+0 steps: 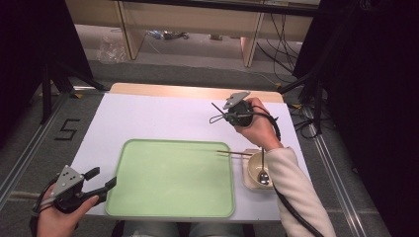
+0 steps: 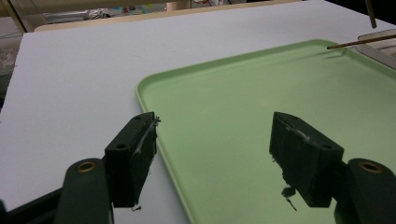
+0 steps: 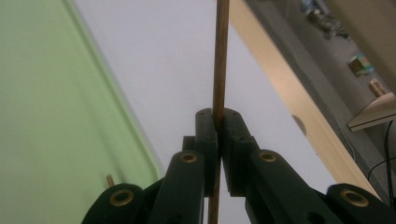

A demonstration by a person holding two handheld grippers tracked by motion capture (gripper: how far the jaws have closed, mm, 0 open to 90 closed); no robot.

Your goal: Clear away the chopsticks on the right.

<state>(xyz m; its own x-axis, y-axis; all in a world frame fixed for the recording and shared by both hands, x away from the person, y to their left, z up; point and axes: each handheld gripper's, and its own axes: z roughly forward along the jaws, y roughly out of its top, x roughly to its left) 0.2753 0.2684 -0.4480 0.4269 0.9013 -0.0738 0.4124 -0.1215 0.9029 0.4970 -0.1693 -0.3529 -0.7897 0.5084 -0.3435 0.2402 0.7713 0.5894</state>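
Note:
My right gripper is shut on a thin wooden chopstick that runs straight up between its jaws. In the high view that gripper is held up over the white table top, beyond the tray's far right corner. A second chopstick lies across the right rim of the green tray, with its far end on a cream bowl. A metal spoon rests in that bowl. My left gripper stands open at the tray's near left corner, with nothing between its jaws.
The white board covers the table, with a wooden strip along its far edge. Dark frame posts and cables stand at both sides. The tray holds nothing inside its rim.

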